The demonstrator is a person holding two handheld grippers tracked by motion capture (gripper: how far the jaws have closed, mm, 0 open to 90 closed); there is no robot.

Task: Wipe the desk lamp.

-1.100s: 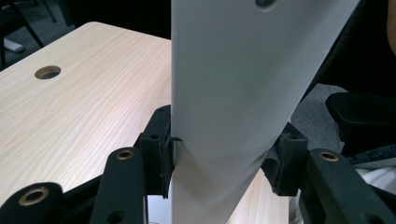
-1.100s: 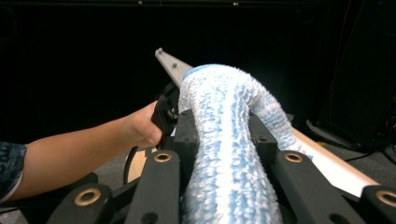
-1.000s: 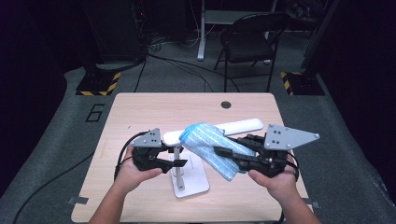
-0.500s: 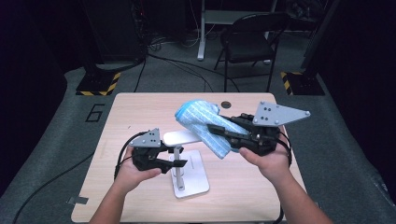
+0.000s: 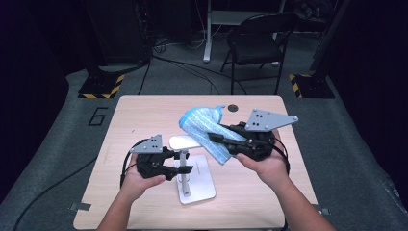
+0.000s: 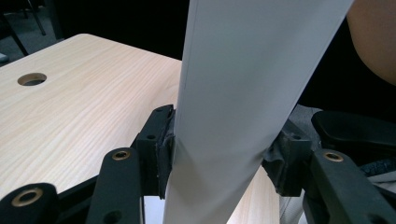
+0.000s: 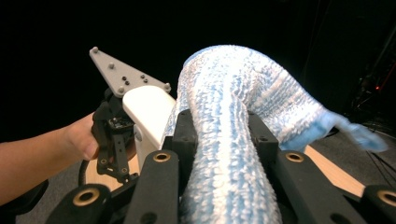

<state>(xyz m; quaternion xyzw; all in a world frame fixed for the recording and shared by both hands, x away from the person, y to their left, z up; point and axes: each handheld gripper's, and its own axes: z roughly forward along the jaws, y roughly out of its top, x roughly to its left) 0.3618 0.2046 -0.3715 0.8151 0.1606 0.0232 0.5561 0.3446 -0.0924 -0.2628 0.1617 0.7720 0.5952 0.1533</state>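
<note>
A light blue sock [image 5: 202, 124] hangs in the air over the table's middle, with my right gripper [image 5: 215, 140] shut on it. In the right gripper view the sock [image 7: 233, 140] arches up between the jaws of the right gripper [image 7: 222, 137]. A white stand [image 5: 197, 187] has a post and a flat white arm [image 5: 183, 143] on top. My left gripper [image 5: 185, 168] is shut on the post [image 6: 233, 93], its pads pressed on both sides. The white arm [image 7: 147, 109] lies just left of the sock, and whether they touch is unclear.
The wooden table [image 5: 144, 115] has a round cable hole [image 5: 233, 108] near its far edge. A black folding chair [image 5: 255, 43] and cables stand on the grey floor behind. A striped floor marker [image 5: 101, 86] sits far left.
My right gripper has carried the sock up and to the left, so it now covers the right end of the stand's white arm. The left gripper has stayed on the post.
</note>
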